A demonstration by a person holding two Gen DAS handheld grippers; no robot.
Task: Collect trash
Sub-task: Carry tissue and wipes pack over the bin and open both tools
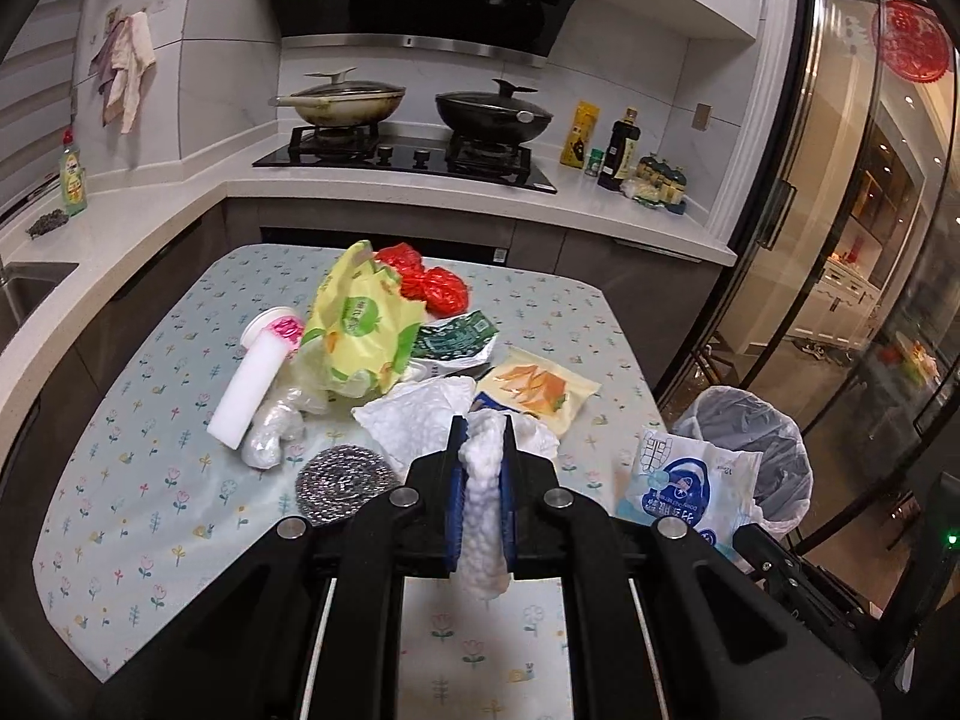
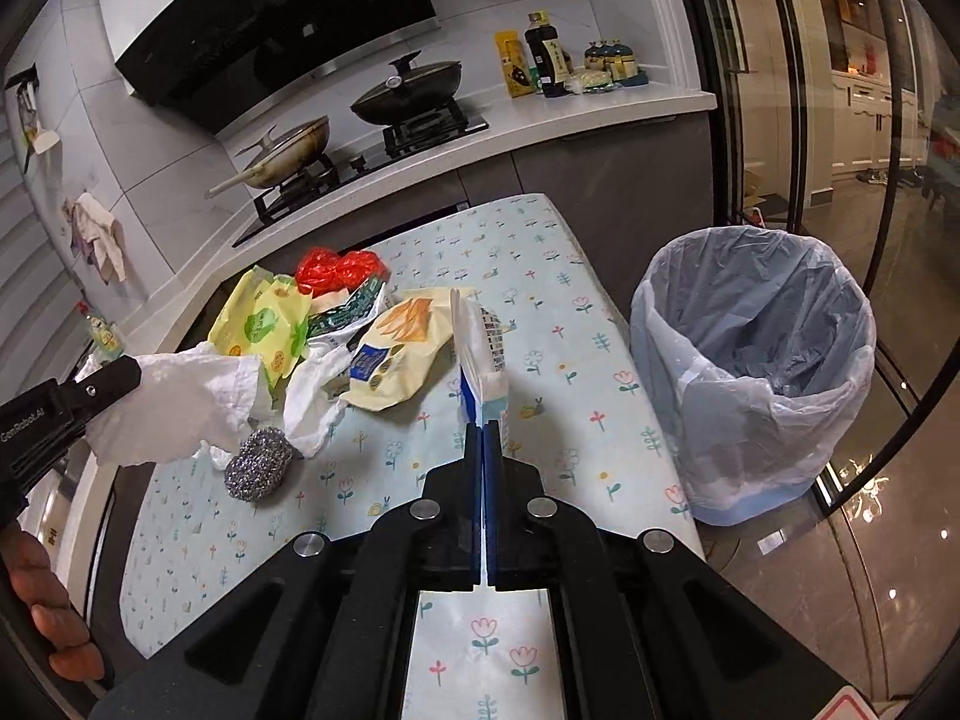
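Beside table [image 2: 588, 360] — lined bin [image 2: 753, 384], empty-looking

A black two-finger right gripper [image 2: 483, 426] with blue pads is clamped on a flat white and blue plastic packet [image 2: 480, 354], held edge-on above a pale floral-print tablecloth [image 2: 540, 276]. At the left edge, a second black left gripper [image 2: 129, 375] grips a crumpled white paper towel [image 2: 174, 408] over a silver steel-wool scourer [image 2: 259, 463], near a yellow snack bag [image 2: 399, 354], a yellow-green wipes pack [image 2: 261, 324] and red crumpled plastic [image 2: 336, 267]. To the right, on the floor beside the table, stands a light blue bin with a clear plastic liner [image 2: 750, 378].
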